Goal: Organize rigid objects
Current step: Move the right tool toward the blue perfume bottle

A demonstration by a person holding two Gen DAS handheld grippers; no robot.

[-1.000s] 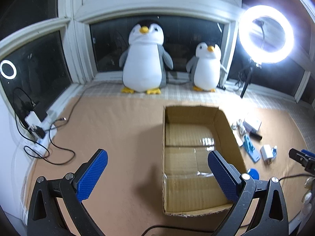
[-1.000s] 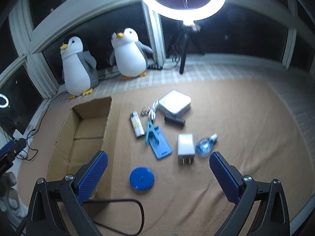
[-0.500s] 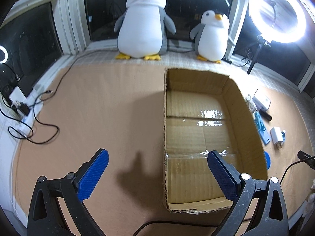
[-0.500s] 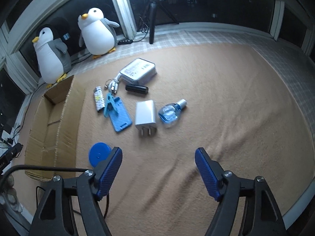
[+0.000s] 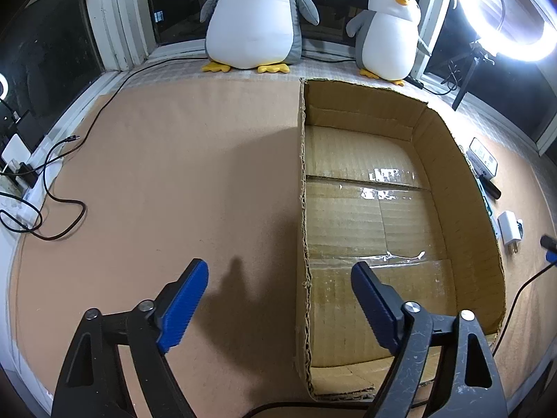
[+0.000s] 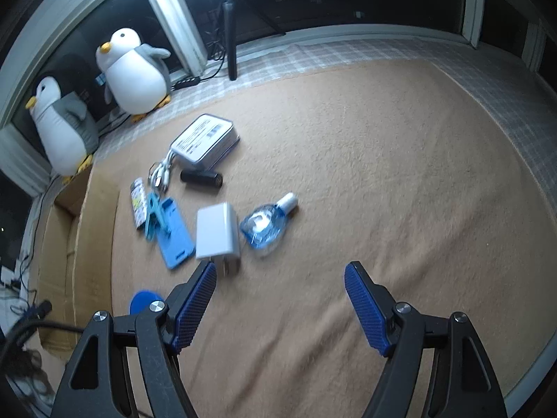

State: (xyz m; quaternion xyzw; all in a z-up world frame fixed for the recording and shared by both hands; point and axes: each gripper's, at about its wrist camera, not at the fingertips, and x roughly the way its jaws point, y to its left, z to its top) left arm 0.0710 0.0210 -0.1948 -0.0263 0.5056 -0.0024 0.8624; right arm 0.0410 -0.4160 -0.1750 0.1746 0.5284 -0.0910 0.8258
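Here, the left gripper [image 5: 278, 299] hung with its blue-padded fingers [image 5: 184, 308] spread wide and nothing between them, straddling the near left wall of the cardboard box [image 5: 303, 209]. The box filled the right half of the left wrist view, open-topped, its taped floor bare. Two plush penguins [image 5: 252, 17] stood on the sill along the top edge, and a ring light [image 5: 504, 10] glared in the upper right corner. A black cable [image 5: 66, 205] looped over the tan mat [image 5: 174, 174] at the left edge.

In the right wrist view, the right gripper [image 6: 280, 308] likewise had its fingers apart and held nothing, low in the frame above the mat. The loose objects lay in a cluster left of centre: a white charger [image 6: 217, 231] just beyond the left fingertip, a clear blue bottle [image 6: 266, 226] beside it to the right, a blue phone case [image 6: 175, 237] with a teal clip [image 6: 153, 216] lying on it to the left. Higher up sat a white box [image 6: 205, 141], a bundle of white cable [image 6: 162, 174] and a black cylinder [image 6: 202, 177]. A blue disc [image 6: 142, 302] peeked out at the lower left, partly hidden by the gripper's left finger, near the cardboard box at the left edge.
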